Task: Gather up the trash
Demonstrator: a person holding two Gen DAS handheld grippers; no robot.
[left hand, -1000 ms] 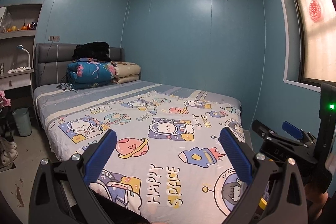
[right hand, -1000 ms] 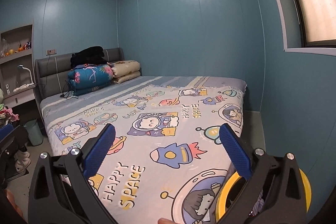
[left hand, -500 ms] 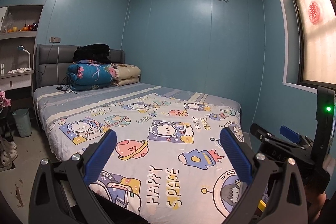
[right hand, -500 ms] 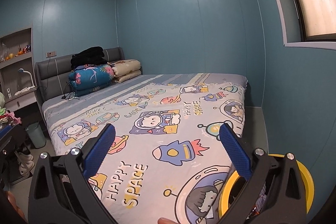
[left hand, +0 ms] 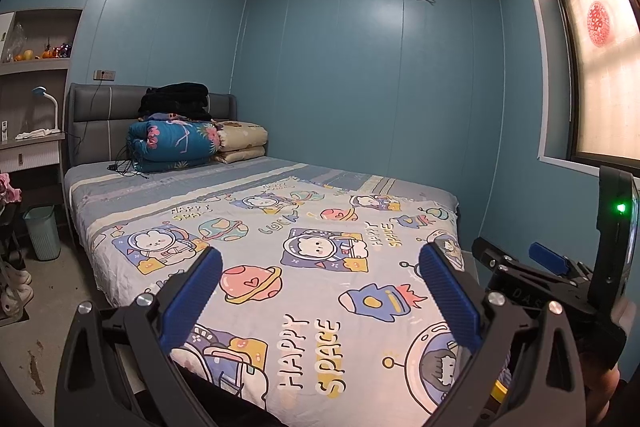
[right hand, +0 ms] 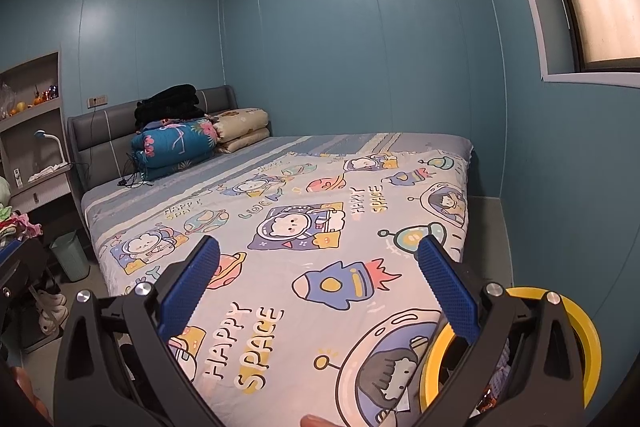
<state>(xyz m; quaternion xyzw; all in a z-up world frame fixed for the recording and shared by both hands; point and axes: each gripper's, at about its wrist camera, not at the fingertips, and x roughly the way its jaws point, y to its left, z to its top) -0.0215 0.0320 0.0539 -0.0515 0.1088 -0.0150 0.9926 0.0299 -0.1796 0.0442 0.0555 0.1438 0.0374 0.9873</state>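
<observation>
Hovering over the foot of the bed (left hand: 304, 227), left gripper (left hand: 320, 291) has jaws spread wide, holding nothing, touching nothing. Right gripper (right hand: 320, 283) likewise wide apart and empty above the space-print sheet (right hand: 320, 227). Yellow-rimmed bin (right hand: 588, 347) sits at the bed's right corner, just beside the right gripper, contents unclear. Small teal wastebasket (left hand: 42, 233) stands on the floor left of the bed, well apart from both.

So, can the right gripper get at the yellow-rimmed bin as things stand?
Probably yes: the bin sits just below the open, empty right gripper, beside the bed, with nothing visibly between them.
</observation>
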